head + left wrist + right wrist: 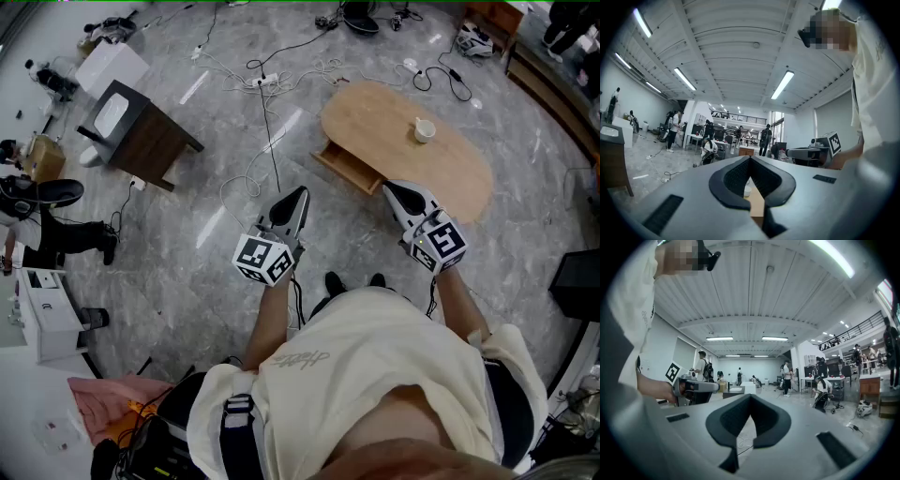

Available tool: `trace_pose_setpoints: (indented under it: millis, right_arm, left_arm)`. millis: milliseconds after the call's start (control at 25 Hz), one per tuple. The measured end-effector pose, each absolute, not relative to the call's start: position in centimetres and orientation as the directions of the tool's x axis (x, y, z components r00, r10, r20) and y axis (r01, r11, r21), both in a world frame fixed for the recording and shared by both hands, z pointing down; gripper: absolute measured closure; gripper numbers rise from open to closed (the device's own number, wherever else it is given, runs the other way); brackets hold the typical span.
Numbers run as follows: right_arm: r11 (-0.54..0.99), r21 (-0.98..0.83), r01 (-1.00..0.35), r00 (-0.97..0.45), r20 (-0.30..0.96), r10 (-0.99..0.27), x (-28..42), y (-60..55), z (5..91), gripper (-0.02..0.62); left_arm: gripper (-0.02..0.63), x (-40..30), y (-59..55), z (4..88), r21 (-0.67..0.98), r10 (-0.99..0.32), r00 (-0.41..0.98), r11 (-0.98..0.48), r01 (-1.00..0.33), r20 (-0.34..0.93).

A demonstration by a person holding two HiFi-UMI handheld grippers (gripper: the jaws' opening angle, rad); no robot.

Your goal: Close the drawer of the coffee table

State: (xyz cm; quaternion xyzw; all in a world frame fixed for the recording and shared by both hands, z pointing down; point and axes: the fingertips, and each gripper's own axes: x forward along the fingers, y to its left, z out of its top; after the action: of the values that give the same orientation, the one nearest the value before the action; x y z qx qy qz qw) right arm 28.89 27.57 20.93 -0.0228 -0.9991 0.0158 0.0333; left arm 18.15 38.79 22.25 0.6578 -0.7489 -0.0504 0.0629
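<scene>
Grey floor (187, 281); open drawer (349, 167) near right claw (389, 188).

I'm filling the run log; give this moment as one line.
drawer: open | left tongs: shut, empty | right tongs: shut, empty | cup: on coffee table

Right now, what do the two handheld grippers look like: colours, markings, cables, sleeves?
Identical: left gripper and right gripper are grey, tapering to black-padded jaws, each with a white cube of black square markers. A dark cable hangs under each. Cream short-sleeved shirt.
</scene>
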Motion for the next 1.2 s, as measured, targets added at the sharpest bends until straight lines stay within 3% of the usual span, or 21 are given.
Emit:
trace_pose_setpoints:
  millis: [560,1200]
  right_arm:
    - [0.998,-0.060,-0.025,-0.998,0.061,-0.022,28.0,27.7,21.3,0.598]
    - [0.983,-0.170,-0.069,-0.991,0.128,-0.047,18.1,31.0,25.0,0.598]
  left_arm:
    - [0.601,15.3,39.2,22.6,0.123,-0.994,-0.098,0.104,-0.987,0.053]
    - [0.601,5.0,41.7,26.7,0.209,-0.993,-0.058,0.079,-0.975,0.103]
